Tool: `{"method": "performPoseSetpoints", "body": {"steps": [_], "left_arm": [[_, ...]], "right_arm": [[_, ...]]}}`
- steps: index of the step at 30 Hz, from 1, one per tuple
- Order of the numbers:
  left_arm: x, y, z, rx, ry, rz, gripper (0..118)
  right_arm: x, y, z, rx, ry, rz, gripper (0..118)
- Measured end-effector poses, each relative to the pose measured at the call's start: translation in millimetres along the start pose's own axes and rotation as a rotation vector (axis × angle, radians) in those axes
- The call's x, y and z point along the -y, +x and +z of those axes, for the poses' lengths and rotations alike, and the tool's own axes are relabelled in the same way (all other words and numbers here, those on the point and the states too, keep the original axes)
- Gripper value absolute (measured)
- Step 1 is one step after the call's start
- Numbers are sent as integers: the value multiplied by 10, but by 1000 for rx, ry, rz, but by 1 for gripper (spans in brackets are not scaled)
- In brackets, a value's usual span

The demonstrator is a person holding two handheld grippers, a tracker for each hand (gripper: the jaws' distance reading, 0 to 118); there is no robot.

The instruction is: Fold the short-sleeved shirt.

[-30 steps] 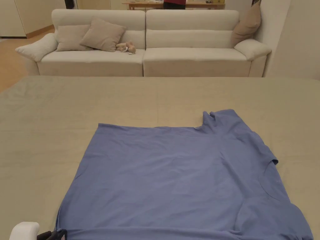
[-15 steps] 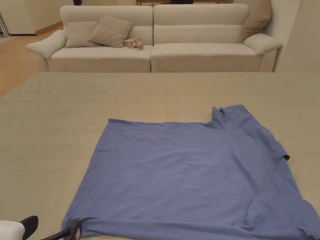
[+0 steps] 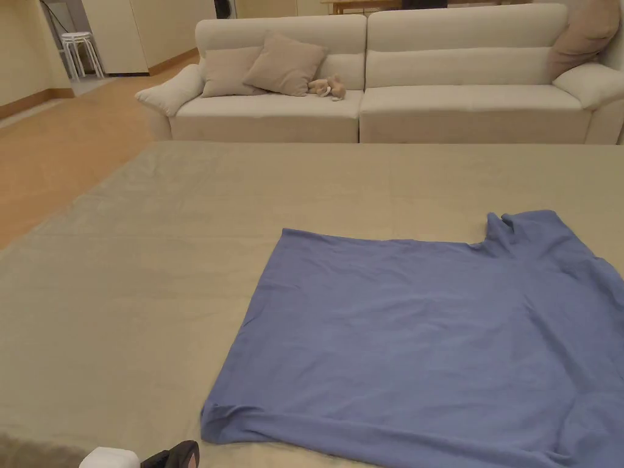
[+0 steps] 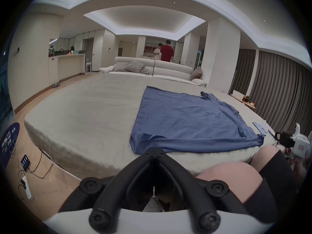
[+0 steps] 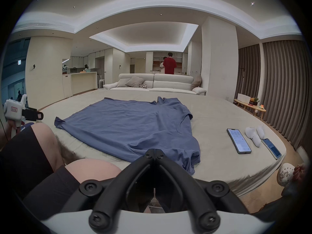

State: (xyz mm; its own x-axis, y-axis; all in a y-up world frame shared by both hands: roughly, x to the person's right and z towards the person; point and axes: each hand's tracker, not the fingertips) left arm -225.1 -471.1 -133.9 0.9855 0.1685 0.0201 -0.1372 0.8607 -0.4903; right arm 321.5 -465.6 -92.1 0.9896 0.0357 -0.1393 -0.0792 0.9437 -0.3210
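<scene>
I see my left hand-held gripper [image 4: 154, 150] has let go of the blue shirt [image 3: 426, 341] hem corner and pulled back, both it and the right hand-held gripper [image 5: 155, 151] pinched closed, empty, shirt spread flat on the bed [image 3: 183, 244], folding not yet started.
</scene>
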Motion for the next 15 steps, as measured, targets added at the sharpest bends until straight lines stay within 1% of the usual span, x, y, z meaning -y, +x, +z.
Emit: {"method": "performPoseSetpoints", "body": {"steps": [3, 4, 5, 6, 7, 8, 9, 10, 13, 15], "left_arm": [[-176, -44, -286, 13, -58, -8, 0], [-262, 31, -390, 11, -82, -12, 0], [-301, 32, -511, -23, -115, -32, 1], [-329, 31, -610, -41, -135, -41, 15], [-346, 24, -717, -41, -144, -52, 53], [-363, -57, -842, -47, -159, -60, 88], [-364, -57, -923, -57, -174, -67, 112], [-367, -55, -986, -58, -173, -79, 118], [-345, -32, -1165, -94, -224, -107, 118], [-320, -46, -1206, -89, -226, -84, 117]], "right_arm": [[-10, 1, -35, -9, -9, -2, 0], [-19, -1, -47, -9, -13, -8, 0], [-27, 3, -58, -8, -16, -15, 0], [-34, 4, -68, -6, -19, -18, 0], [-21, 30, -86, -3, -21, -18, 0], [-28, 32, -91, 2, -23, -16, 0], [-35, 36, -91, 4, -24, -15, 0], [-33, 54, -93, 4, -24, -17, 0], [-24, 95, -101, 9, -38, -21, 0], [7, 125, -100, 11, -44, -19, 0]]}}
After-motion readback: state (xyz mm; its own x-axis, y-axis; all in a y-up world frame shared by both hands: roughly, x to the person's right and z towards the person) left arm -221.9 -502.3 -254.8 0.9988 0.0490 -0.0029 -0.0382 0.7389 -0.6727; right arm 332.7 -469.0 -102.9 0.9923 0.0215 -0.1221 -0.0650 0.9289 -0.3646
